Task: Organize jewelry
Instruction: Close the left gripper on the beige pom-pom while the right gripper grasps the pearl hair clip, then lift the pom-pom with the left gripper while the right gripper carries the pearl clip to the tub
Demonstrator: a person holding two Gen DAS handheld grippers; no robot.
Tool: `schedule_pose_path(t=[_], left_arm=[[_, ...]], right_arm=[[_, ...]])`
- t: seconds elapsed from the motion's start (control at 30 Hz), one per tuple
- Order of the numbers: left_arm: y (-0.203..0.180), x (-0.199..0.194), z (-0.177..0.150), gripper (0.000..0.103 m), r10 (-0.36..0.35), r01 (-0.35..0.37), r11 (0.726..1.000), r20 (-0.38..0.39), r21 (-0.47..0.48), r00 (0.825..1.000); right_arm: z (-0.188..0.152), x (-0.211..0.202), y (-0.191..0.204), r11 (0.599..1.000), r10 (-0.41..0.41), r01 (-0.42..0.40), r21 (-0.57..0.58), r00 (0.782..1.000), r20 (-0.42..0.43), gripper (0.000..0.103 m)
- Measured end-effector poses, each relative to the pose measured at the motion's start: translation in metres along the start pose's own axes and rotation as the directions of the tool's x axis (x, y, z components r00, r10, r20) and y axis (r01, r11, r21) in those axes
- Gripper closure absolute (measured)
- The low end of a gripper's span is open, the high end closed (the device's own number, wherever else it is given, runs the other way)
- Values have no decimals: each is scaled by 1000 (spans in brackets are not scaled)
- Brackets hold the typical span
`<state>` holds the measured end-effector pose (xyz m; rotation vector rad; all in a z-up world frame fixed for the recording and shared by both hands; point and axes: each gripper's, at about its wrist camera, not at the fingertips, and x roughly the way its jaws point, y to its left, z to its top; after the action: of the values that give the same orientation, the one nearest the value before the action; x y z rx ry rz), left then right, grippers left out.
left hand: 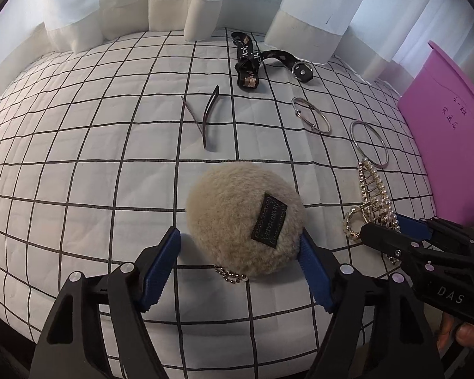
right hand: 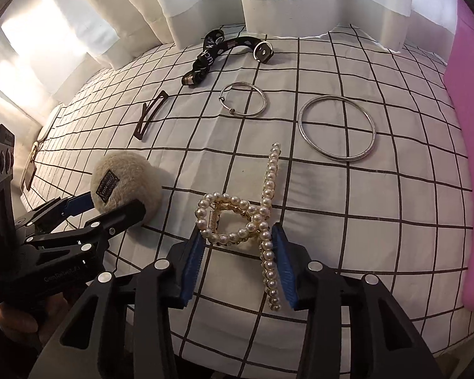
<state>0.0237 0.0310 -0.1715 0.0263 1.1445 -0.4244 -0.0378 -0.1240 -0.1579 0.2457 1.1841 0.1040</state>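
The left gripper (left hand: pixel 238 246) is standing wide open astride the plush pom-pom (left hand: pixel 245 216), its right pad touching the fur. Just right of the pom-pom, the right gripper (right hand: pixel 238 246) is bracketing the pearl hair claw (right hand: pixel 251 221), fingers parted, pads close against it. Beyond the pom-pom, two silver bangles (right hand: pixel 336 128) are lying on the checked cloth (left hand: pixel 79 189).
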Motion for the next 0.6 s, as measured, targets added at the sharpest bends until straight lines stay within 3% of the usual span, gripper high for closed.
schedule_pose_path(t=[0.1, 0.2, 0.6], left_arm=[[-5, -2, 1, 56, -6, 6, 1000, 6, 14, 1000], [-5, -7, 3, 62, -14, 14, 1000, 20, 23, 1000], [-4, -35, 17, 65, -28, 27, 1000, 103, 16, 994]], right_arm=[[-1, -7, -3, 1000, 2, -2, 6, 1000, 24, 63], [1, -13, -4, 1000, 6, -6, 2, 999, 40, 64], [5, -35, -10, 999, 35, -37, 22, 995, 91, 64]])
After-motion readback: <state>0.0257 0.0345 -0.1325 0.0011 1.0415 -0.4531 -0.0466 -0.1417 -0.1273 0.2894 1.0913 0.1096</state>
